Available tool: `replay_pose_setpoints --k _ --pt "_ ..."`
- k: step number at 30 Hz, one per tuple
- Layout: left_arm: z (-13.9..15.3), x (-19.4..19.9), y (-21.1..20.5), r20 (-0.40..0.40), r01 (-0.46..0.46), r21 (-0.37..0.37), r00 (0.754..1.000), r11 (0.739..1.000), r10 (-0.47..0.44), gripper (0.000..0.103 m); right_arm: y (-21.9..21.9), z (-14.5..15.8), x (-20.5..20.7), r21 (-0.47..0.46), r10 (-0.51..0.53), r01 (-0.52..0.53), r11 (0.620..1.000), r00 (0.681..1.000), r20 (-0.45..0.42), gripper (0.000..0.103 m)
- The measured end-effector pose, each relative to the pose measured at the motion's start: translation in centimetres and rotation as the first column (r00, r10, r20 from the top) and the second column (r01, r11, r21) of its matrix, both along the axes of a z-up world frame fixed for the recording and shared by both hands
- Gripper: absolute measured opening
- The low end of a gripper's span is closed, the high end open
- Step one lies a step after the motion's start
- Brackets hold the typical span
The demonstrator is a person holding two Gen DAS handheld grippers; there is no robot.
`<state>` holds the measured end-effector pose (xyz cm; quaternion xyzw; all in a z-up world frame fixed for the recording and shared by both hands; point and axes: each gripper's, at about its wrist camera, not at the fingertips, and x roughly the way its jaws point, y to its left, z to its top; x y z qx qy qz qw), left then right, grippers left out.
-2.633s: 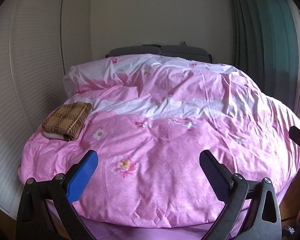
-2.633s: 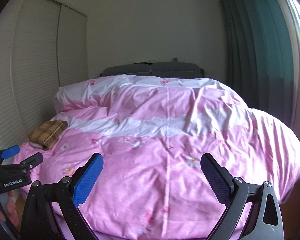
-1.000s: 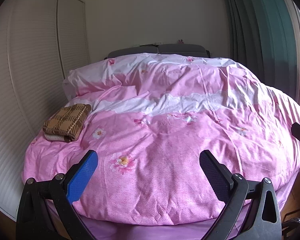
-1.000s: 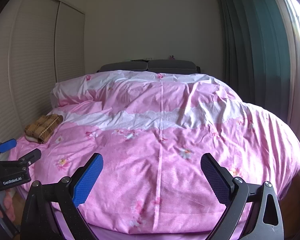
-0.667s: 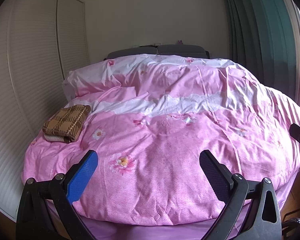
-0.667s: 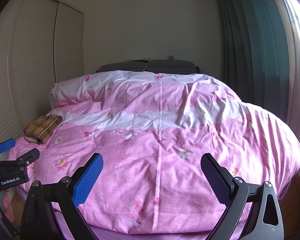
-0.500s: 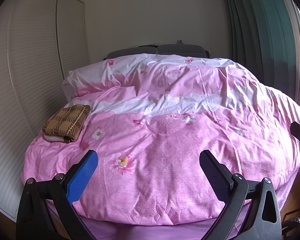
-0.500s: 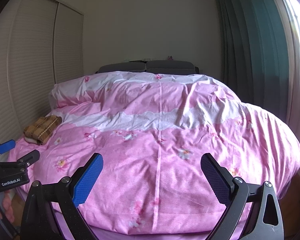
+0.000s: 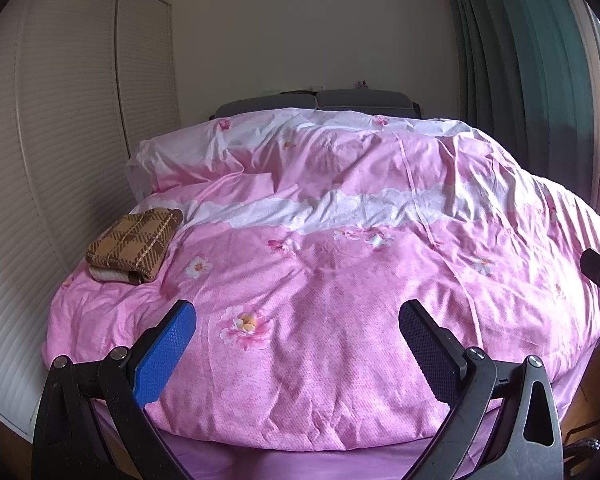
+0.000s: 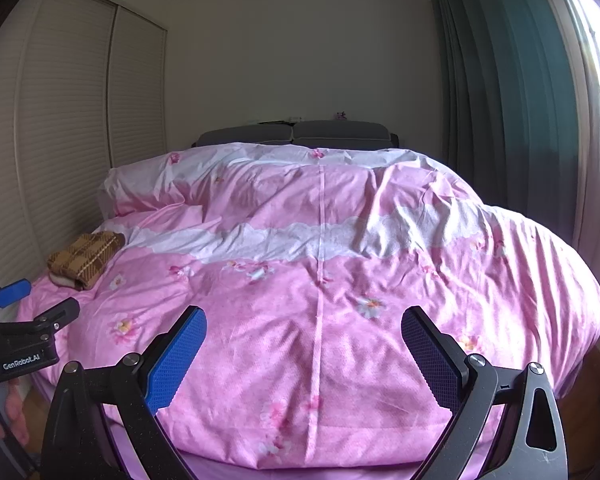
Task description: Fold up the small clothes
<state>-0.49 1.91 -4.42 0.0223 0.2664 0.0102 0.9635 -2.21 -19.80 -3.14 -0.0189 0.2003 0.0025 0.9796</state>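
At the foot of a bed [image 9: 320, 452], two handheld grippers face a rumpled pink duvet [image 9: 340, 280] printed with flowers and crossed by a white lace-patterned band. From the left wrist view, the left gripper [image 9: 296, 320] has its fingers [image 9: 168, 348] spread wide, blue pads facing inward, holding nothing and hovering above the duvet's near edge. From the right wrist view, the right gripper [image 10: 304, 324] is likewise spread wide and empty above the same edge.

A folded brown plaid garment [image 9: 134, 244] lies on the duvet at about ten o'clock from the left gripper, near the bed's left edge, well apart from both grippers. It sits on top of a paler folded layer. In the right wrist view the same garment [image 10: 86, 258] appears at nine o'clock, with the left gripper's black body at the lower left edge below it.

White louvred wardrobe doors [image 9: 60, 160] run along the left wall. Dark green curtains [image 10: 508, 100] hang at two o'clock beside a bright window. A grey headboard [image 10: 296, 134] stands at twelve o'clock against a plain wall.
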Motion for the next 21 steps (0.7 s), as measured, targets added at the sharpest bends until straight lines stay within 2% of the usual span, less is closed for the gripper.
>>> replay_pose_setpoints --k 16,21 --pt "-0.33 0.21 -0.56 -0.023 0.015 0.005 1.0 1.0 -0.015 0.103 0.16 -0.02 -0.04 0.007 -0.001 0.001 1.0 1.0 0.0 0.099" --pt "-0.3 0.17 -0.39 -0.027 0.026 -0.047 0.999 0.999 -0.027 0.103 0.28 -0.01 -0.07 0.005 -0.002 0.002 1.0 1.0 0.002 0.099"
